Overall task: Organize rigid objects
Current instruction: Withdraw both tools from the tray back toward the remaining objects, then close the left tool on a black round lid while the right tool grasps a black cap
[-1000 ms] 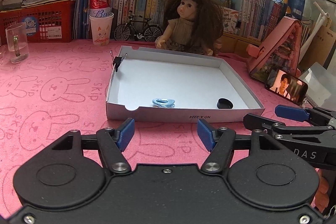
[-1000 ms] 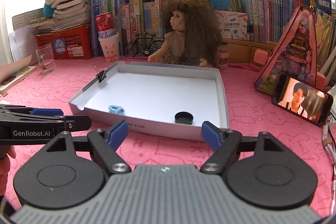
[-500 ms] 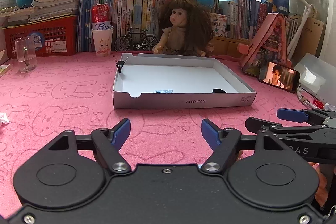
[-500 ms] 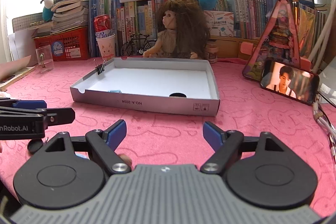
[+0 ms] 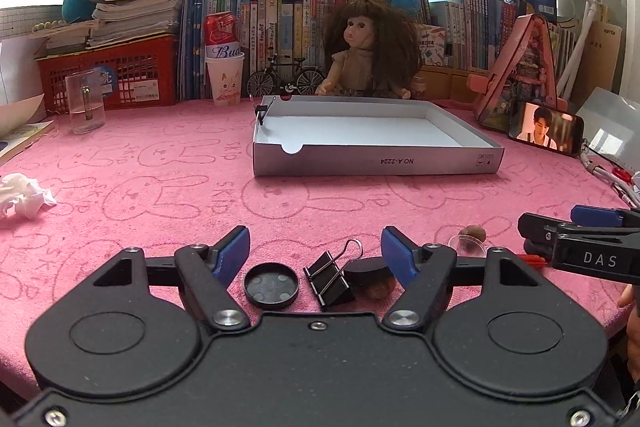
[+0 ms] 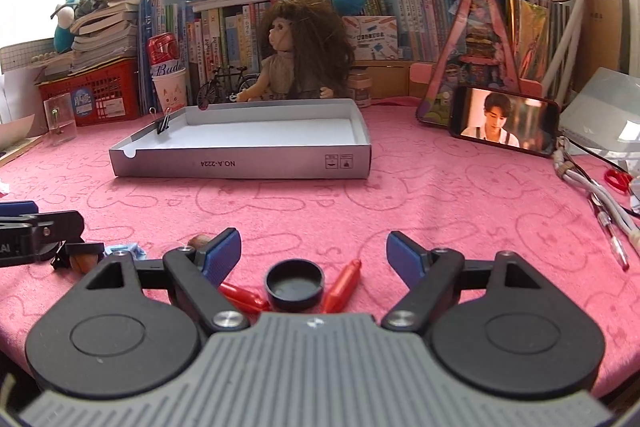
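Observation:
A shallow white cardboard box (image 5: 376,163) lies mid-table with a binder clip (image 5: 262,113) on its left wall; its front wall hides the inside. My left gripper (image 5: 314,239) hovers low near the front edge, its jaws closing. Between them on the mat lie a flat black lid (image 5: 271,285), a black binder clip (image 5: 330,281) and a black cap (image 5: 366,269), none pressed. My right gripper (image 6: 314,243) is open around another black cap (image 6: 295,285), flanked by two red pieces (image 6: 344,285). A nut (image 5: 474,233) lies between the grippers.
A phone (image 5: 546,131) leans on a pink stand at right. A doll (image 5: 368,55), a cup and books line the back. A glass mug (image 5: 85,103) and a crumpled tissue (image 5: 22,195) are at left. Cables, a pen (image 6: 614,247) and red scissors (image 6: 618,179) lie at far right.
Both grippers have drawn back from the box and sunk toward the mat. Small objects near the front edge have come into view between their fingers; the box's contents are now hidden.

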A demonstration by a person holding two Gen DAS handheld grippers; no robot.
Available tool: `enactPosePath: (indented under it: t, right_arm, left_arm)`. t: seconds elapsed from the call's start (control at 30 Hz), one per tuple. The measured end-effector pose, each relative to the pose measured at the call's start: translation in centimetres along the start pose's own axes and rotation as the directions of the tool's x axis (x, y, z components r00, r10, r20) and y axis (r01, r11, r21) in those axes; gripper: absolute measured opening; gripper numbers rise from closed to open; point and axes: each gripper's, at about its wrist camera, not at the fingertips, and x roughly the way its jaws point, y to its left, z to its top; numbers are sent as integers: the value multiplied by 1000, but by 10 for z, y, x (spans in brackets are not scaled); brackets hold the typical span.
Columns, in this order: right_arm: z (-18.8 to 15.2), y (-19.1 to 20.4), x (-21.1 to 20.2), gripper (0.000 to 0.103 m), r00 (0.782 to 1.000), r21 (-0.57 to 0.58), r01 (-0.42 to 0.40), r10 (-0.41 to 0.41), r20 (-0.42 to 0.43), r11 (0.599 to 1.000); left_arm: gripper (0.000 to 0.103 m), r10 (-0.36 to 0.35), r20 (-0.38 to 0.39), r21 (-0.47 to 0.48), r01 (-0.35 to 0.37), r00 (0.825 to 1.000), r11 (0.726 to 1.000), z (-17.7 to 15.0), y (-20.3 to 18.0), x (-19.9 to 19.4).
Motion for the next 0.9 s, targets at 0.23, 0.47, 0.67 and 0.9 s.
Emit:
enactPosePath:
  t: [0.23, 0.47, 0.67, 0.9]
  right_arm:
    - [-8, 2, -12, 76, 999, -29, -8, 10, 48, 1000]
    - [-10, 10, -13, 50, 998, -50, -33, 35, 44, 998]
    - [-12, 14, -15, 43, 998, -70, -42, 44, 32, 997]
    - [-14, 14, -11, 37, 1000, -81, -13, 14, 13, 997]
  left_arm:
    - [59, 18, 24, -31, -18, 1000, 999, -5, 14, -13]
    - [43, 42, 25, -42, -41, 999, 998, -8, 23, -21]
    - [41, 62, -12, -24, -62, 998, 998, -16, 22, -16]
    - [41, 70, -31, -30, -71, 997, 997, -20, 21, -9]
